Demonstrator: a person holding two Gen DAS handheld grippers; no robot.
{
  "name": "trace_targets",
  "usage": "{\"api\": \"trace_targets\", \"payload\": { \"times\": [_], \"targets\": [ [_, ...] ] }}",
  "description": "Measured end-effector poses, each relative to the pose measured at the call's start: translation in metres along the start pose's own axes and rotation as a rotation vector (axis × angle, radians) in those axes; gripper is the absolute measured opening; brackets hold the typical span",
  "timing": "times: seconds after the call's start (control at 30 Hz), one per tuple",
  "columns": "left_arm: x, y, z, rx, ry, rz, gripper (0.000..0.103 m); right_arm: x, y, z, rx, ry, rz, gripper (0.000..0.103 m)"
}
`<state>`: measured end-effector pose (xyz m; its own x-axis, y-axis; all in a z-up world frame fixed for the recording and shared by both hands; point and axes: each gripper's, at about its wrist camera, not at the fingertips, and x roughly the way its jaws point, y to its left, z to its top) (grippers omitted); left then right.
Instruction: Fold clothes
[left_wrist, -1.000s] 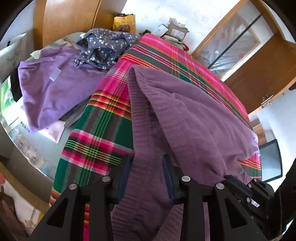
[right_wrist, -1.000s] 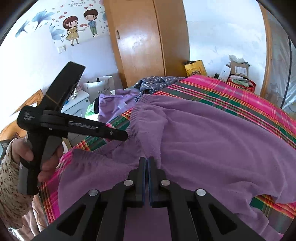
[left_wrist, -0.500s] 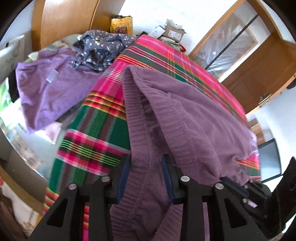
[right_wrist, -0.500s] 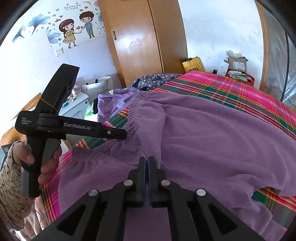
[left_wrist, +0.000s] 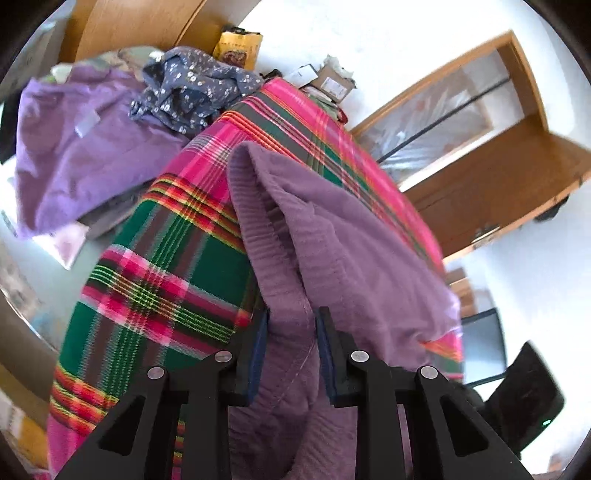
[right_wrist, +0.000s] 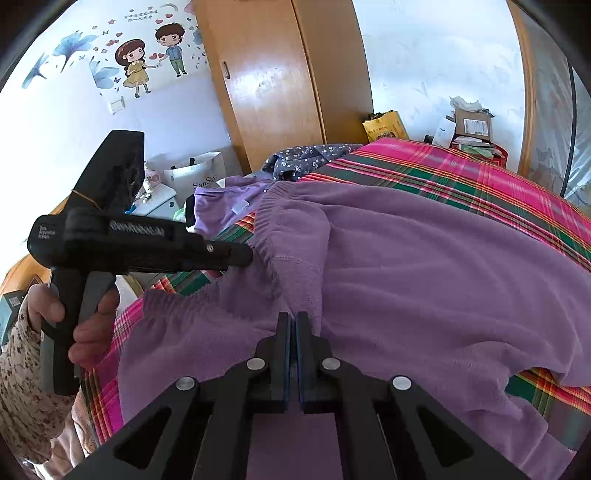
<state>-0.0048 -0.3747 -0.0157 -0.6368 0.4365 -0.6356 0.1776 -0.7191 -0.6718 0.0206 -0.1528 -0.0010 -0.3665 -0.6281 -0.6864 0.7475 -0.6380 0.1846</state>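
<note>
A purple fleece garment (left_wrist: 351, 240) (right_wrist: 424, 277) with a gathered elastic waistband lies spread on a plaid bedspread (left_wrist: 166, 277) (right_wrist: 461, 173). My left gripper (left_wrist: 291, 332) has a bunched fold of the waistband filling the gap between its blue pads, and its jaws are closing on it. In the right wrist view the left gripper (right_wrist: 245, 255) meets the waistband from the left, held by a hand (right_wrist: 88, 332). My right gripper (right_wrist: 293, 321) is shut, its tips pinching the garment's fabric where a crease runs up from them.
A lilac top (left_wrist: 85, 162) (right_wrist: 225, 199) and a blue floral garment (left_wrist: 192, 92) (right_wrist: 310, 155) lie past the bed's far corner. A wooden wardrobe (right_wrist: 273, 81), a white bag (right_wrist: 199, 177), cardboard boxes (right_wrist: 472, 122) and a wooden door (left_wrist: 498, 177) surround the bed.
The left gripper's jaws have narrowed around the waistband fold, and its view has tilted and rolled a little. The right gripper has kept still and shut.
</note>
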Motion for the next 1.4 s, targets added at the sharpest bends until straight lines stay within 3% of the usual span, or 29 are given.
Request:
{"api": "trace_targets", "payload": {
  "times": [0.27,0.5,0.57,0.73,0.93,1.0,1.07,1.2,1.3,1.4],
  "targets": [
    [0.006,0.027,0.003,-0.167,0.012,-0.190,0.025,0.000,-0.003,-0.002,0.014,0.008,0.005,0.004],
    [0.004,0.039,0.002,-0.226,-0.028,-0.203,0.025,0.000,-0.003,-0.003,0.013,0.010,0.012,0.004],
    [0.010,0.044,0.005,-0.236,-0.014,-0.192,0.025,0.001,-0.002,-0.003,0.013,0.011,0.012,0.004],
    [0.015,0.045,0.004,-0.230,0.052,-0.251,0.024,0.001,-0.001,-0.003,0.014,0.014,0.010,0.004],
    [0.010,0.032,-0.001,-0.172,0.088,-0.201,0.024,0.002,0.000,-0.002,0.020,0.012,0.014,0.004],
    [0.008,0.028,0.001,-0.138,0.065,-0.169,0.011,0.001,0.002,-0.001,0.017,0.007,0.019,0.004],
    [0.004,0.026,0.003,-0.119,0.042,-0.139,0.008,0.001,0.004,-0.001,0.011,0.002,0.024,0.004],
    [-0.006,0.026,0.005,-0.101,0.002,-0.076,0.007,-0.002,0.003,0.000,0.018,0.002,0.038,0.018],
    [-0.008,0.027,0.006,-0.095,-0.005,-0.049,0.007,-0.011,-0.003,0.002,0.049,-0.025,0.074,0.022],
    [-0.012,0.027,0.008,-0.081,-0.028,0.000,0.006,-0.020,-0.014,0.002,0.082,-0.055,0.043,0.031]
  ]
}}
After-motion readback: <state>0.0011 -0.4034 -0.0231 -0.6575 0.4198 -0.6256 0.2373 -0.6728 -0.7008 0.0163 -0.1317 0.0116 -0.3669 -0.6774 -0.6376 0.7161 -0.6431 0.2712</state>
